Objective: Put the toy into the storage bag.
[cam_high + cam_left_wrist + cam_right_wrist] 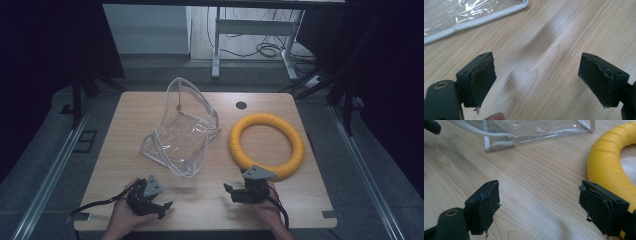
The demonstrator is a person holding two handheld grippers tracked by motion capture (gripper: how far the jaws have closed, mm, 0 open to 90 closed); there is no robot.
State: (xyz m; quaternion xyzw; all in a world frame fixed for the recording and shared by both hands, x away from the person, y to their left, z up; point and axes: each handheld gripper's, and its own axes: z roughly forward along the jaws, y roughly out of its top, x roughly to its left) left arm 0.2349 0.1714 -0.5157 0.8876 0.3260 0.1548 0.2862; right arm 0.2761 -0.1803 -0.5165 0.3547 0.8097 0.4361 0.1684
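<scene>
A clear plastic bag (182, 127) with white piping stands open in the middle of the wooden table (125, 135). To its right lies a yellow foam ring (266, 143). My left gripper (162, 207) rests near the front edge, open, over bare wood, with the bag's white edge (474, 21) farther ahead. My right gripper (231, 191) is open too, just in front of the ring's near side. In the right gripper view the ring (609, 167) curves beside the right jaw and the bag's corner (499, 142) lies ahead, with bare wood between the jaws (539, 205).
A round black grommet (241, 105) sits in the table's far edge. Beyond the table stand a white desk frame (250, 30) and floor cables (270, 50). Dark curtains hang at both sides.
</scene>
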